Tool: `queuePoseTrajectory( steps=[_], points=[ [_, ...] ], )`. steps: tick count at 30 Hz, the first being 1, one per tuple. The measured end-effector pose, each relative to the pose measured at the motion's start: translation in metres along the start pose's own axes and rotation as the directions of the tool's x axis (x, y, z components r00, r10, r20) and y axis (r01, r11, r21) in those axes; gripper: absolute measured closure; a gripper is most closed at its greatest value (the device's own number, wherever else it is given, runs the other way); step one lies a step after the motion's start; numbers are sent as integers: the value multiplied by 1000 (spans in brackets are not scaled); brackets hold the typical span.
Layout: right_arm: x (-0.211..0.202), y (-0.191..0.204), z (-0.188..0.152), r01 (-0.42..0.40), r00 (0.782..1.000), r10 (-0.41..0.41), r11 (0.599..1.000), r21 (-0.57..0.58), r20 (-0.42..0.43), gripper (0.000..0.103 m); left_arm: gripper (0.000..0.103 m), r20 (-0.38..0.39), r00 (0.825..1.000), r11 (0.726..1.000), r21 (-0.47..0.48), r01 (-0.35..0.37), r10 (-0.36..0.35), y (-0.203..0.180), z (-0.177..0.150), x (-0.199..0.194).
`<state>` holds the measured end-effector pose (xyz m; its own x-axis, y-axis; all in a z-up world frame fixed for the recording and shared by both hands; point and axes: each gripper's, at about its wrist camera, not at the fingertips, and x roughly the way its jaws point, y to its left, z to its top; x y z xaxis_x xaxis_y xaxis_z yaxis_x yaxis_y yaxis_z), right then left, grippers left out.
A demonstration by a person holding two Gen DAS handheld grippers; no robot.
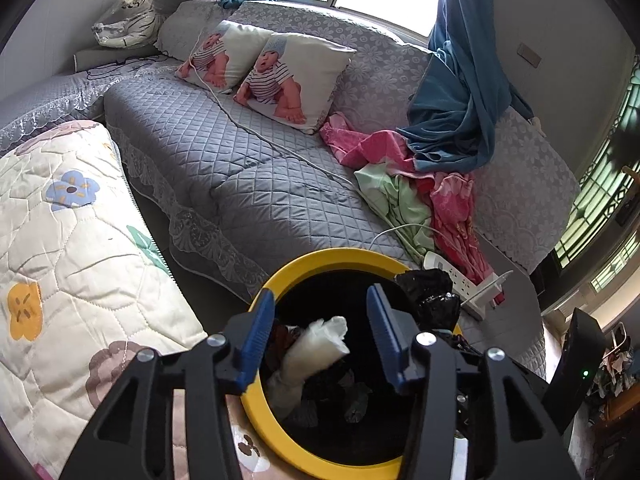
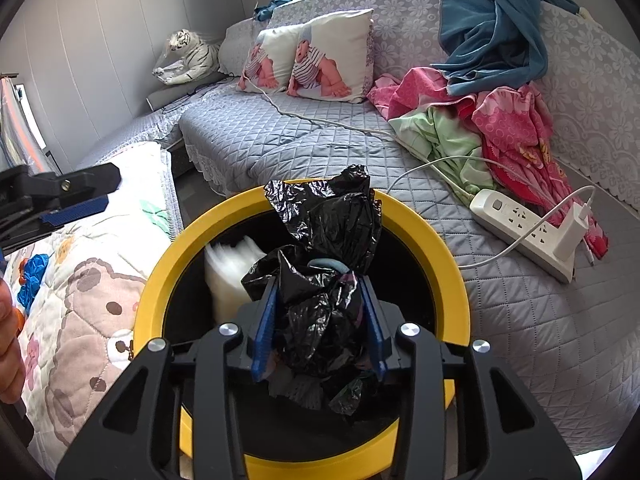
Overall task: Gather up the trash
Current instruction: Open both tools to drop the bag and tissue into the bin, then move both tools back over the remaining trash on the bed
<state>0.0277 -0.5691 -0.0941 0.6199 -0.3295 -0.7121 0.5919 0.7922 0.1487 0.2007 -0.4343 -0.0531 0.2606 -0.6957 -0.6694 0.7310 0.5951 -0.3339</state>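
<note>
A yellow-rimmed trash bin [image 1: 276, 276] with a dark inside stands in front of the sofa; it also shows in the right wrist view [image 2: 436, 240]. My left gripper [image 1: 320, 320] is open above the bin mouth. A crumpled white plastic piece [image 1: 316, 344] lies below it in the bin, blurred in the right wrist view [image 2: 228, 276]. My right gripper [image 2: 320, 320] is shut on a crumpled black plastic bag [image 2: 332, 232] over the bin; the bag also shows in the left wrist view [image 1: 432, 292]. The left gripper's finger shows at the left of the right wrist view [image 2: 76, 204].
A grey quilted sofa [image 1: 240, 160] holds two baby-print cushions [image 1: 296, 80], pink and green cloths [image 2: 480, 120], a blue curtain [image 2: 492, 28] and a white power strip [image 2: 524, 228] with cables. A floral quilt [image 1: 60, 240] lies at left. A toy tiger [image 1: 128, 20] sits far back.
</note>
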Motion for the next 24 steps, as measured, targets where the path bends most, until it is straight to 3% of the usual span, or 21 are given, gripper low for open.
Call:
queuePoseTrajectory(
  steps=[3, 6, 8, 11, 14, 19, 24],
  points=[
    [0, -1, 0, 7, 1000, -7, 1000, 6, -9, 57, 43, 16, 1000, 1000, -18, -6, 7, 4, 1, -6],
    [-2, -1, 0, 13, 1000, -13, 1000, 12, -5, 56, 40, 35, 999, 999, -34, -19, 20, 10, 2, -14],
    [-6, 0, 1, 12, 1000, -12, 1000, 19, 2, 56, 33, 54, 998, 998, -49, -32, 34, 17, 2, -21],
    [-13, 4, 3, 4, 1000, -4, 1000, 12, 21, 55, 23, 91, 993, 995, -79, -68, 75, 30, 3, -35],
    [-20, 12, 4, -21, 999, 21, 1000, 1, 44, 46, 14, 133, 982, 987, -114, -116, 131, 46, 4, -50],
    [-27, 40, 5, -72, 995, 75, 996, -45, 70, 35, 8, 185, 951, 957, -199, -211, 248, 85, 4, -82],
    [-31, 84, 6, -137, 987, 146, 985, -105, 74, 26, 8, 218, 900, 915, -240, -325, 378, 125, -2, -119]
  ],
)
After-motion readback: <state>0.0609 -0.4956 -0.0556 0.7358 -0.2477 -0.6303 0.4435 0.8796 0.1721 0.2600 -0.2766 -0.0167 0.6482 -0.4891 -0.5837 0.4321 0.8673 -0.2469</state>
